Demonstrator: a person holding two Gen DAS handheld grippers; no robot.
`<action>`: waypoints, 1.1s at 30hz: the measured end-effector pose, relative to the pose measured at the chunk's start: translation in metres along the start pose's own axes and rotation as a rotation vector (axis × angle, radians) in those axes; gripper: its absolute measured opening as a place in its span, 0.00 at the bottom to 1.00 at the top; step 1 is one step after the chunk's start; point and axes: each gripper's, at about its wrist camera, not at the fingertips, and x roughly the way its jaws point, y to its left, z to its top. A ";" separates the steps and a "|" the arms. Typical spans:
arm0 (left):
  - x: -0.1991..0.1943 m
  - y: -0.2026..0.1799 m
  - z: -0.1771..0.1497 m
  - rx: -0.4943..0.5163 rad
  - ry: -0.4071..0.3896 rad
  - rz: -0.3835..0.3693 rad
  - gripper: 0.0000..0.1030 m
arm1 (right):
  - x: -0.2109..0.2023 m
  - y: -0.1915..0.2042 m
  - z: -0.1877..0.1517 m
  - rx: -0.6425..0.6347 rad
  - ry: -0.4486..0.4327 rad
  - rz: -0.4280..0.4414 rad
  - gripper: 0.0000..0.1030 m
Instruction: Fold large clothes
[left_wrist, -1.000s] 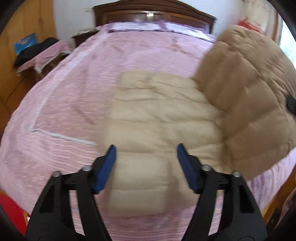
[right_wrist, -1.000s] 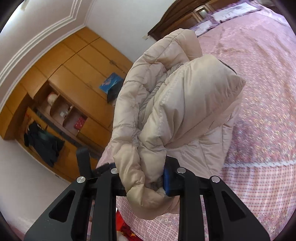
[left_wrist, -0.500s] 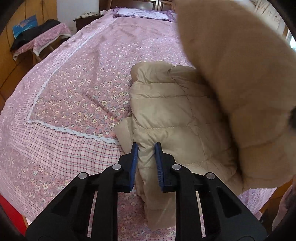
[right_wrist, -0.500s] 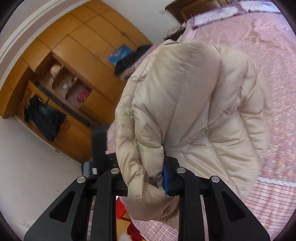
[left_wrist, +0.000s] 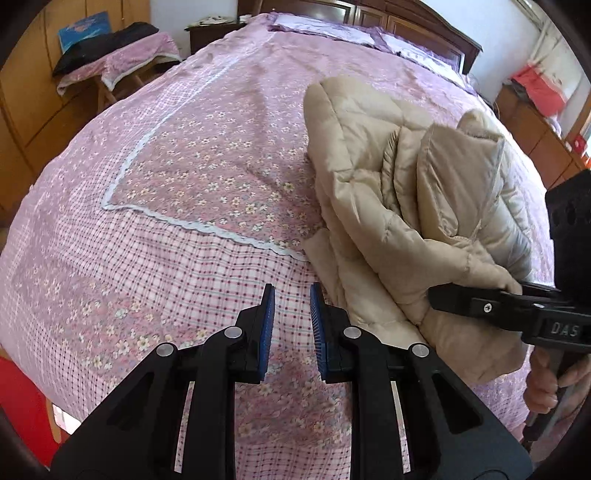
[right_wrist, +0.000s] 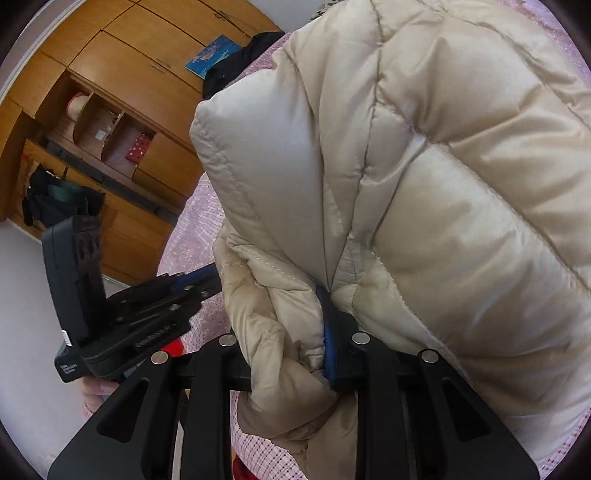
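A beige quilted down jacket (left_wrist: 399, 206) lies bunched on the right of the pink bedspread (left_wrist: 177, 206). My right gripper (right_wrist: 295, 332) is shut on a thick fold of the jacket (right_wrist: 424, 184), which fills most of the right wrist view; the gripper also shows at the right edge of the left wrist view (left_wrist: 491, 299), clamping the jacket's near edge. My left gripper (left_wrist: 291, 317) hovers over the bedspread just left of the jacket's near corner, jaws a narrow gap apart with nothing between them. It also shows in the right wrist view (right_wrist: 192, 280).
A wooden headboard and pillows (left_wrist: 332, 29) are at the far end of the bed. A cloth-covered stool with dark clothes (left_wrist: 114, 55) stands at the left. Wooden wardrobes and shelves (right_wrist: 110, 110) line the wall. A red floor patch (left_wrist: 22, 398) lies below the bed's near edge.
My left gripper closed from wide open to a narrow gap, gripped the jacket's edge, then came off it and moved left. My right gripper brought the held fold down over the jacket.
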 end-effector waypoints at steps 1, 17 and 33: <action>-0.003 0.002 0.000 -0.003 -0.007 -0.004 0.19 | -0.003 0.001 -0.001 -0.004 -0.002 -0.003 0.26; -0.049 -0.036 0.035 0.031 -0.130 -0.113 0.69 | -0.096 0.039 -0.033 -0.157 -0.230 -0.123 0.66; -0.016 -0.103 0.083 0.186 -0.141 0.059 0.82 | -0.088 -0.094 -0.009 0.138 -0.286 -0.289 0.62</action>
